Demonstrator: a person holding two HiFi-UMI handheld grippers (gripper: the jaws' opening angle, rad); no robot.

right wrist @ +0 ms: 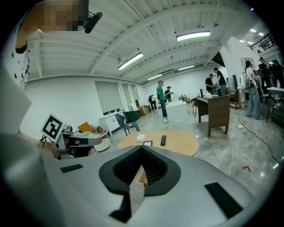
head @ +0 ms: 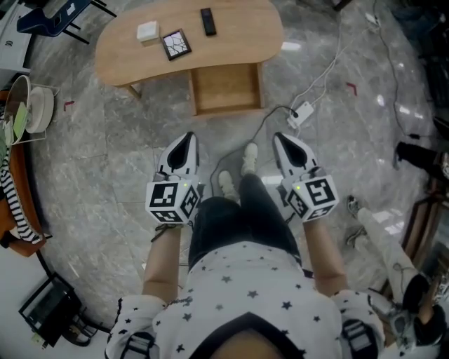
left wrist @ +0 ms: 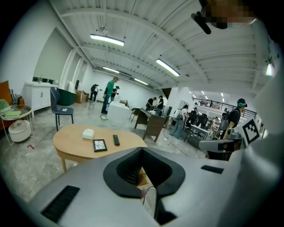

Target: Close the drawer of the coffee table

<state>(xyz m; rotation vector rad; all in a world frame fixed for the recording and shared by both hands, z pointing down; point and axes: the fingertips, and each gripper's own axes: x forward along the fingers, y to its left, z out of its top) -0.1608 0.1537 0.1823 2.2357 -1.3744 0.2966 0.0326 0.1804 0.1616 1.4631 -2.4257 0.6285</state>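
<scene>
Approach stage, no contact made: left gripper [head: 187, 139] and right gripper [head: 281, 139] both closed and empty, well short of the drawer [head: 226, 87], pulled out at 12 o'clock beneath the wooden surface [head: 238, 35]. Next, advance the closed tips toward 12 o'clock, meet the drawer front squarely, and push until flush.

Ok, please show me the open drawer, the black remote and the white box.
open drawer [head: 226, 87], head view, on its bare wooden bottom.
black remote [head: 208, 21], head view, middle of its top.
white box [head: 147, 31], head view, on its top face.
</scene>
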